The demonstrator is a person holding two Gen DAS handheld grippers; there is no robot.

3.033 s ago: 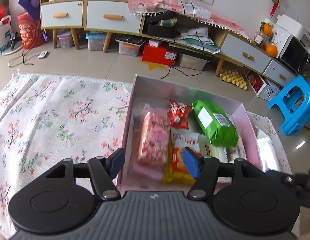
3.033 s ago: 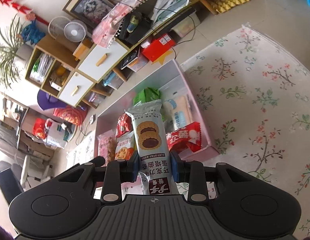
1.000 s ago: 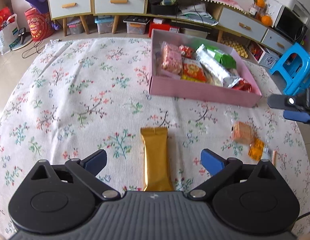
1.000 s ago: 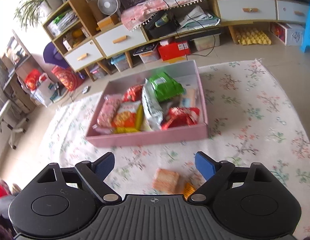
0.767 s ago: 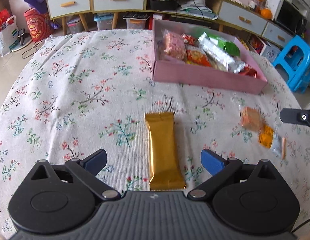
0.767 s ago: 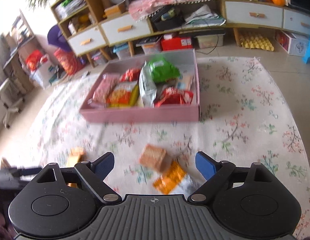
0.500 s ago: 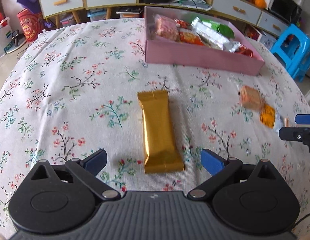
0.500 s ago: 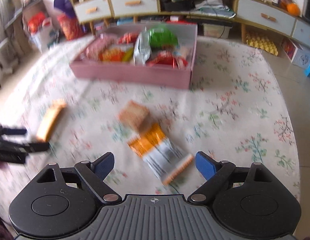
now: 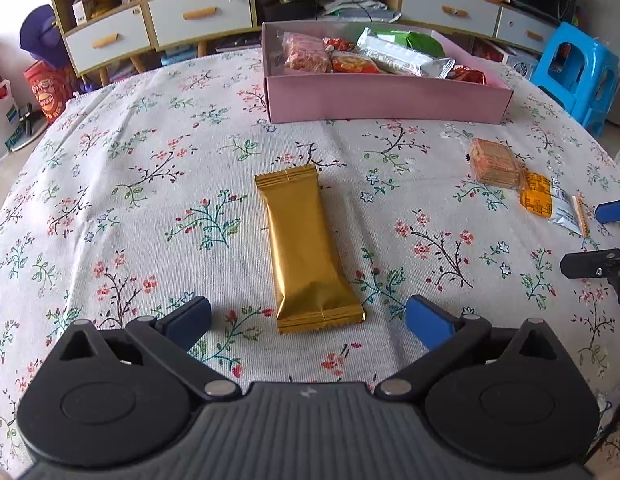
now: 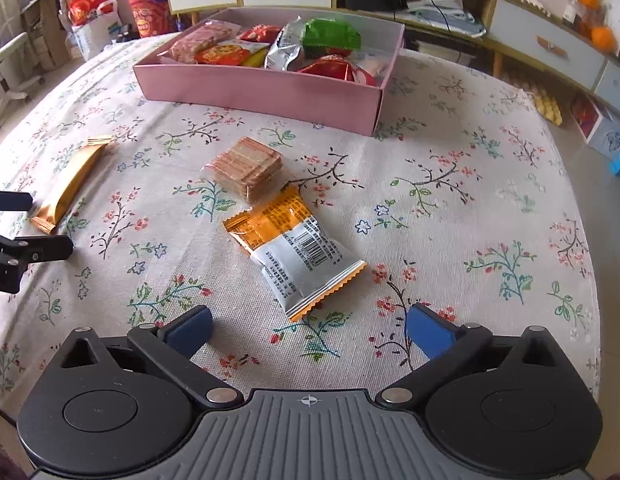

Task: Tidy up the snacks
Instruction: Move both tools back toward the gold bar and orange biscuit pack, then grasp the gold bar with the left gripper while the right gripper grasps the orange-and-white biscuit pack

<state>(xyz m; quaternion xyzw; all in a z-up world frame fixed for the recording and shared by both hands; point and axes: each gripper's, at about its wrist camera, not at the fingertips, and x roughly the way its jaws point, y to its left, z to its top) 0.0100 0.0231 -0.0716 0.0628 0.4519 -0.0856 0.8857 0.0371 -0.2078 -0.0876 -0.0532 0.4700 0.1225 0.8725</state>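
At the bottom of the left wrist view, the left hand-held gripper [image 9: 307,318] is wide open with nothing in it, and the near end of the gold snack bar [image 9: 307,248] lies flat on the flowery counter [image 9: 129,184] between its blue fingertips.

At the bottom of the right wrist view, the right hand-held gripper [image 10: 307,326] is opening and holds nothing, with the orange and silver snack bag [image 10: 295,252] just past its tips and the clear pack of wafers [image 10: 247,168] touching the bag's far end.

Farther up in both views sits the pink box [image 10: 261,92], full of snacks.
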